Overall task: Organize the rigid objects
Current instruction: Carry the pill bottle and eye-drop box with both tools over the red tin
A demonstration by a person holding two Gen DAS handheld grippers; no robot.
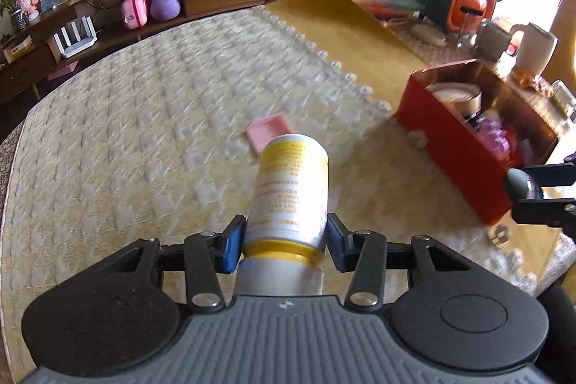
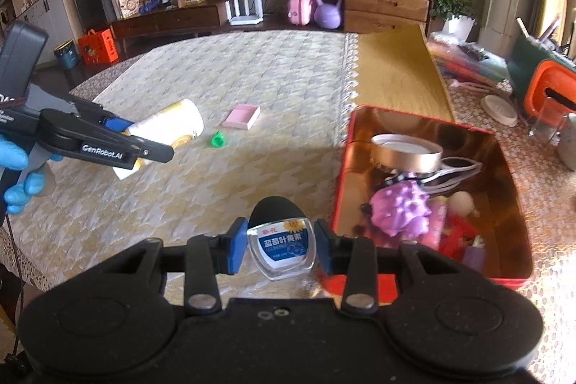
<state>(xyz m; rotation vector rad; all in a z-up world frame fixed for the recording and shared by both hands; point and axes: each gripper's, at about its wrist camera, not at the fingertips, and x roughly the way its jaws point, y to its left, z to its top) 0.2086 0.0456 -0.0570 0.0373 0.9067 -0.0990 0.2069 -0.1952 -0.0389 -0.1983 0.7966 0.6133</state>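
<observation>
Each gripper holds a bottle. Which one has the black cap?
The small clear bottle with the blue label, in the right gripper. The left gripper's bottle is white and yellow.

Two black two-finger grippers: left gripper (image 1: 284, 233), right gripper (image 2: 277, 245).
One white-and-yellow cylindrical bottle (image 1: 288, 189).
One clear glass jar with black cap (image 2: 282, 245).
One flat pink box (image 2: 241, 116), ahead of right gripper.
One small green cap (image 2: 218, 139).
One red open tin (image 2: 518, 204), right of right gripper.
</observation>
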